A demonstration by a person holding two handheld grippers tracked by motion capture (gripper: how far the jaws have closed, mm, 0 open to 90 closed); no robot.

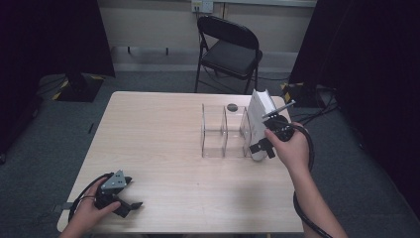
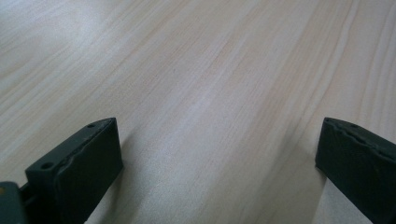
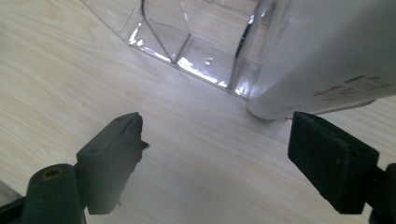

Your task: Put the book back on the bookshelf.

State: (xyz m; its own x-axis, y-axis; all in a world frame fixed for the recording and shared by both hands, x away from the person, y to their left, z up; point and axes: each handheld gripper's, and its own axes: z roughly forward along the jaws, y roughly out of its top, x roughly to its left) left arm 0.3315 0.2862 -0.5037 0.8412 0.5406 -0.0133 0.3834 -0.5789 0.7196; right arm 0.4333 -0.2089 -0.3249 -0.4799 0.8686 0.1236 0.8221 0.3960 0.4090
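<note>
The right hand-held gripper [image 1: 261,147] has its two black, rubbery jaws standing wide apart with nothing between them. Just ahead of it, and touching the far jaw's side in the high view, is the box [image 1: 259,124]: a tall, flat white carton with smooth matte faces, a slanted top and faint printed lines near its base. In the right gripper view the box [image 3: 327,56] stands just beyond the right jaw, its rounded bottom corner resting on the table [image 3: 70,70]; whether the pad touches it I cannot tell.

Against the box's left face, ahead of the same gripper, sits the organizer [image 1: 220,131], a clear hard-plastic rack of thin glossy walls that split it into upright slots. The slots that show are see-through down to the wood. In the right gripper view the organizer [image 3: 187,42] catches bright glints along its base. Behind it lies a small dark round disc [image 1: 232,106].

The left hand-held gripper [image 1: 130,204] rests low on the near left part of the table, well apart from the box, a grey three-cornered plate on top. Its ridged black jaws are spread wide over bare pale wood-grain laminate [image 2: 210,93], gripping nothing.
</note>
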